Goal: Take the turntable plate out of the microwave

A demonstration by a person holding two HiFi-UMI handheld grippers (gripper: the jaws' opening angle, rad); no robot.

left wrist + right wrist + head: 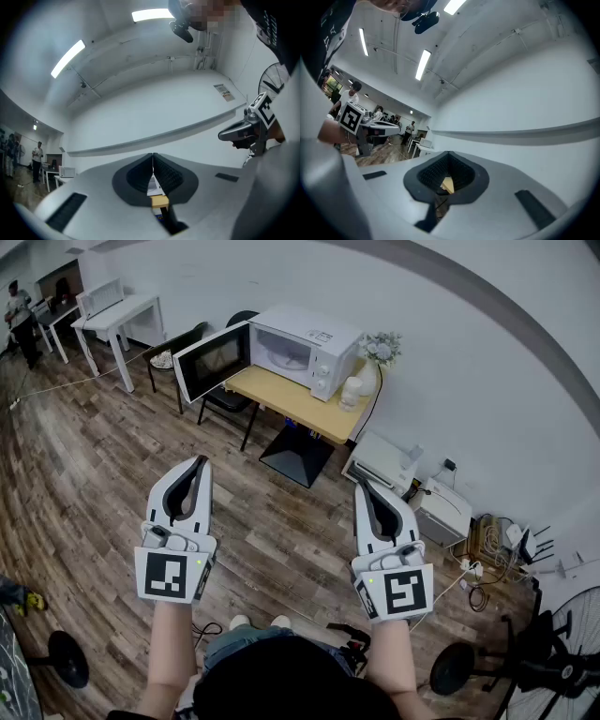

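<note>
A white microwave (pixel 305 351) stands on a small wooden table (pixel 298 406) across the room, its door (pixel 212 360) swung open to the left. The turntable plate inside cannot be made out at this distance. My left gripper (pixel 199 467) is held out in front of me, well short of the table, jaws shut with nothing between them. My right gripper (pixel 364 487) is held beside it, also shut and empty. In the left gripper view the closed jaws (pixel 153 161) point slightly upward at the wall, with the right gripper (pixel 248 131) at the right edge.
A black chair (pixel 225 399) sits beside the table under the open door. A white vase with flowers (pixel 379 351) stands on the table's right end. White boxes (pixel 412 486), cables and a fan (pixel 553 652) lie along the right wall. White desks (pixel 112 315) stand at the far left.
</note>
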